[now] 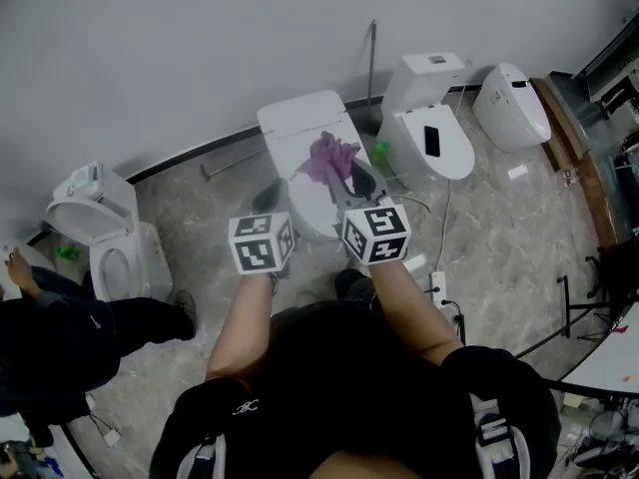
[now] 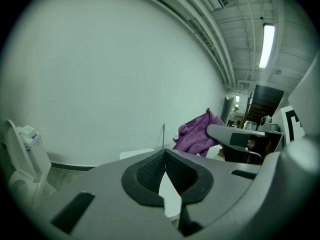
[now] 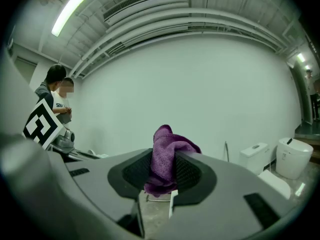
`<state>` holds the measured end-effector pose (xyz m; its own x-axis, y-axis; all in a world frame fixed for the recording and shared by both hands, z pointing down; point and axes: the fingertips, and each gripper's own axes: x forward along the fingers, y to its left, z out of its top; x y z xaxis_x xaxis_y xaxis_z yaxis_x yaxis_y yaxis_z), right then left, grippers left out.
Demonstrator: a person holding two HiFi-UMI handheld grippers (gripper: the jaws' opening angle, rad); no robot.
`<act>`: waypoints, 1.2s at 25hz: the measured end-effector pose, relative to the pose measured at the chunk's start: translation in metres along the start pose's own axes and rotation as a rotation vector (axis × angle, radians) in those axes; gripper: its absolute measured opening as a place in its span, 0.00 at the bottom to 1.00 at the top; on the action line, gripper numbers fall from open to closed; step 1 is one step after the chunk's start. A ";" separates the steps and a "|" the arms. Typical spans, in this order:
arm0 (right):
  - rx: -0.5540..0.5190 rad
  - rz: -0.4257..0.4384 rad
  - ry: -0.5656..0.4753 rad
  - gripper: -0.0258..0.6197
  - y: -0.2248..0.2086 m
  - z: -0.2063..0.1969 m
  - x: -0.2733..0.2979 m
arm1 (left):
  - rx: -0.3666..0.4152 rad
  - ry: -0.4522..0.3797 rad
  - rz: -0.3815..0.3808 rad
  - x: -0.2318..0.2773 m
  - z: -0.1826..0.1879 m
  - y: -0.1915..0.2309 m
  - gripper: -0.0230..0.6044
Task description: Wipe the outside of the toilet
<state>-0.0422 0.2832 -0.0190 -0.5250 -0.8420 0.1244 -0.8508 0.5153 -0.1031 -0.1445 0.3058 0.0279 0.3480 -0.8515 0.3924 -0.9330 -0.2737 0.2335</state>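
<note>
Purple cloth (image 3: 163, 156) pinched in R gripper (image 3: 161, 176) over toilet (image 1: 300, 128) lid; L gripper (image 2: 165, 170) pressed together, empty.

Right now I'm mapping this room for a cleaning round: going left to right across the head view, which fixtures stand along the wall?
Open-lid toilet → middle toilet, purple cloth over it → thin pole → square-tank toilet → rounded toilet.
</note>
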 end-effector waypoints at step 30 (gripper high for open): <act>0.051 0.321 0.089 0.21 -0.181 0.007 0.167 | -0.055 0.076 0.311 0.212 0.061 -0.010 0.05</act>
<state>0.0239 0.0484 0.0133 -0.7677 -0.6198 0.1628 -0.6408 0.7413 -0.1998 -0.0669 0.1009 0.0542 0.0549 -0.8541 0.5172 -0.9900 0.0208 0.1395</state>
